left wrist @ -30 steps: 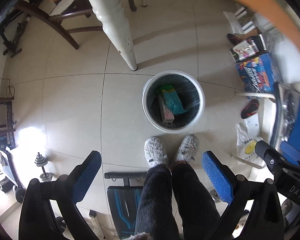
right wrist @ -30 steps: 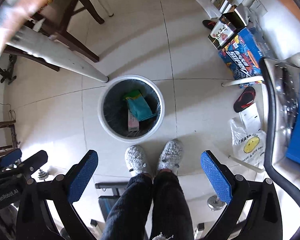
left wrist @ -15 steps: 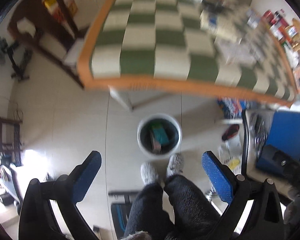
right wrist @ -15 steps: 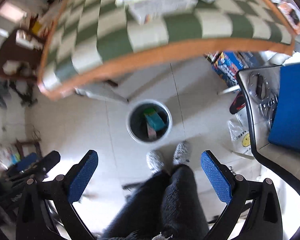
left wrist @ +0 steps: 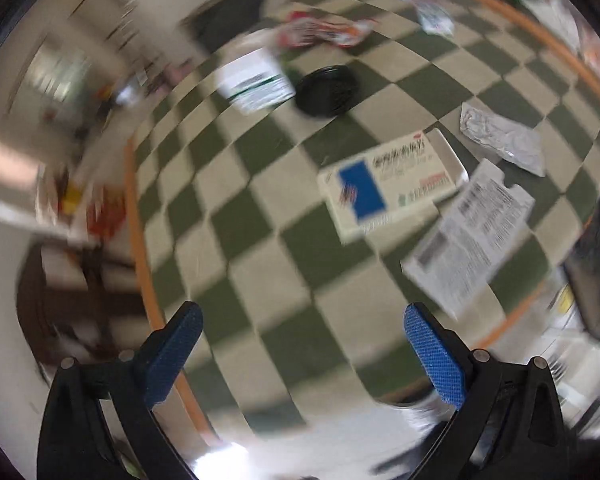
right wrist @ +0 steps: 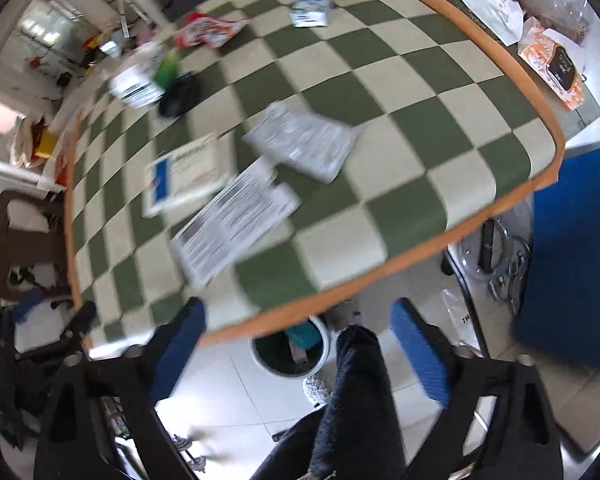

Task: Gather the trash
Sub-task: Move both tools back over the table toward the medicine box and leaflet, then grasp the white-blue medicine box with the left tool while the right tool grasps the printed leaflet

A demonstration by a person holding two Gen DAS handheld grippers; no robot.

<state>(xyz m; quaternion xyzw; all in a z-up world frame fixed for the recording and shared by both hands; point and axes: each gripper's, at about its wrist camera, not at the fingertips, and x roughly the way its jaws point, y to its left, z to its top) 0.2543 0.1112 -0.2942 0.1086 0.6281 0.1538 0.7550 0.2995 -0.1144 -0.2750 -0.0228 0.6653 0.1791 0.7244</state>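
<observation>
The checkered tabletop [right wrist: 400, 92] fills both views, and litter is scattered across it. In the right wrist view the printed leaflet [right wrist: 236, 220] lies nearest the front edge, touching the blue-and-white box [right wrist: 184, 178] on its left, with the crinkled silver wrapper [right wrist: 304, 144] just behind. A black lid [right wrist: 180, 94] and more packets sit farther back. The white bin [right wrist: 288, 350], already holding a few pieces, stands on the floor under the table's front edge, beside the person's leg [right wrist: 356, 400].

The step in hand looks like reaching for the next piece. Best to slow the sweep first, since both views are smeared. Then pick one item per tool and come down on an edge. The flat leaflet will likely need pinching at a raised corner or sliding to the table edge.

The left tool [left wrist: 304, 356] is released and empty above the cloth. The right tool [right wrist: 298, 350] holds nothing, and its jaws are closing slightly.

A second ago both cameras looked straight down into the bin; now they face the tabletop instead.
</observation>
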